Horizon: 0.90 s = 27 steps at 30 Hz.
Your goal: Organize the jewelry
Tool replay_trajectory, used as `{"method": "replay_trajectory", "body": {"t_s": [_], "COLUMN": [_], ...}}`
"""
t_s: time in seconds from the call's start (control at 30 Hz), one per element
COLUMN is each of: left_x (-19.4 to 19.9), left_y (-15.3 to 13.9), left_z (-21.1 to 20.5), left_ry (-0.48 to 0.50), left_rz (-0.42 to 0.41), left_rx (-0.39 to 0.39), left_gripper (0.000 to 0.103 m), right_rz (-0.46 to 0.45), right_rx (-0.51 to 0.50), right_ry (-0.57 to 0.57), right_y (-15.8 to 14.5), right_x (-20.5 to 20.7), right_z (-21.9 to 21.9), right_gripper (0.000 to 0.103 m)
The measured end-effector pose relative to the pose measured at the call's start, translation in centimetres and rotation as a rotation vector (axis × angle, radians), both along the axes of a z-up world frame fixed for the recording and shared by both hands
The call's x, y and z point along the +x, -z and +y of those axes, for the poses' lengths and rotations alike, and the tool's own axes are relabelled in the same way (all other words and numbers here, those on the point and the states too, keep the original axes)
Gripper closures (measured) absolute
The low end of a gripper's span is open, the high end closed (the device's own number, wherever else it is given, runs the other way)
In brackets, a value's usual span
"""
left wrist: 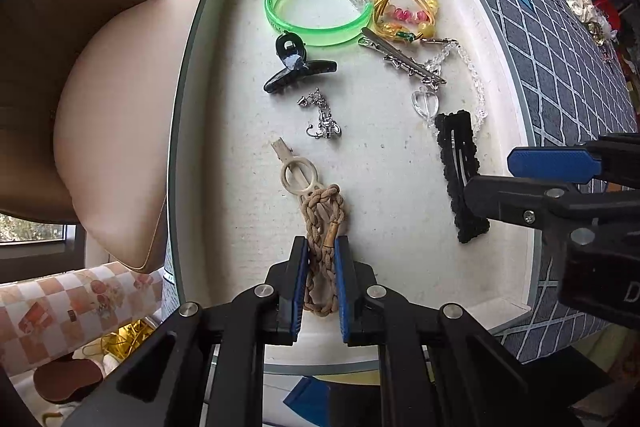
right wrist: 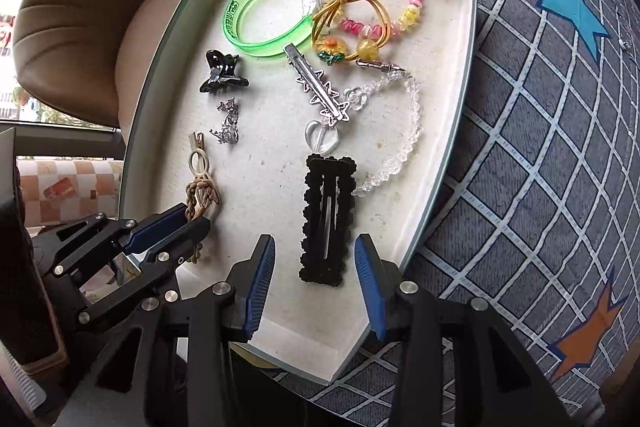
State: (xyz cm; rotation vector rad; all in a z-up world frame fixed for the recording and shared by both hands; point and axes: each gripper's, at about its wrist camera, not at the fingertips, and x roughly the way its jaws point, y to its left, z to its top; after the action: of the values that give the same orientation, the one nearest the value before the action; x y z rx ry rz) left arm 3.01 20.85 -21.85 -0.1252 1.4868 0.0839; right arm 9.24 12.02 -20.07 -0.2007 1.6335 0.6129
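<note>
The black snap clip point(right wrist: 327, 219) lies low-centre in the tray point(right wrist: 460, 99), long axis running straight between the released right gripper point(right wrist: 316, 283) pads, while the left gripper point(left wrist: 322, 291) clenches the braided cord point(left wrist: 324, 227).

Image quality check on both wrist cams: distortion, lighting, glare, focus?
Left wrist view: heavy fisheye, the tray rim bows outward; soft daylight, faint shadows; braided cord in the left gripper stays sharp. Right wrist view: same barrel warp bends the grid tablecloth; window at the upper left blown out; small highlights on the green bangle; black snap clip crisp, no motion blur.
</note>
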Motion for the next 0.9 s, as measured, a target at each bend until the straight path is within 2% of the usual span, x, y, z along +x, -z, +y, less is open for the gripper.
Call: {"method": "replay_trajectory", "body": {"t_s": [0.3,0.33,0.37,0.4,0.43,0.7,0.77,0.87,0.9], "left_x": [0.2,0.2,0.2,0.1,0.0,0.1,-0.1,-0.7,-0.9], "left_y": [-0.2,-0.4,-0.6,-1.0,-1.6,-3.3,-3.6,-4.1,-4.5], "left_z": [-0.4,-0.4,-0.4,-0.4,-0.6,-2.0,-2.1,-2.2,-2.1], "left_ry": [0.003,-0.001,-0.006,-0.014,-0.017,0.018,0.017,0.019,0.016], "left_rz": [0.004,0.004,-0.002,-0.018,-0.041,-0.044,-0.032,-0.043,-0.053], "left_rx": [0.021,0.015,0.014,0.023,0.038,0.045,0.066,0.074,0.083], "left_gripper": [0.082,0.066,0.031,0.016,0.008,0.008,0.000,0.000,0.000], "right_rz": [-0.068,-0.069,-0.069,-0.070,-0.070,-0.059,-0.051,-0.044,-0.043], "right_rx": [0.009,0.008,0.006,0.004,0.002,-0.019,-0.019,-0.019,-0.019], "right_ry": [0.048,0.057,0.066,0.075,0.083,0.135,0.142,0.134,0.130], "right_y": [-3.8,-4.1,-4.3,-4.5,-4.6,-5.1,-5.2,-5.3,-5.5], "right_x": [-0.4,-0.5,-0.5,-0.5,-0.6,1.1,1.0,1.0,0.9], "right_z": [-1.7,-2.1,-2.5,-2.9,-3.2,-6.9,-7.4,-7.4,-7.4], "right_gripper": [0.058,0.058,0.057,0.057,0.056,0.056,0.056,0.055,0.051]}}
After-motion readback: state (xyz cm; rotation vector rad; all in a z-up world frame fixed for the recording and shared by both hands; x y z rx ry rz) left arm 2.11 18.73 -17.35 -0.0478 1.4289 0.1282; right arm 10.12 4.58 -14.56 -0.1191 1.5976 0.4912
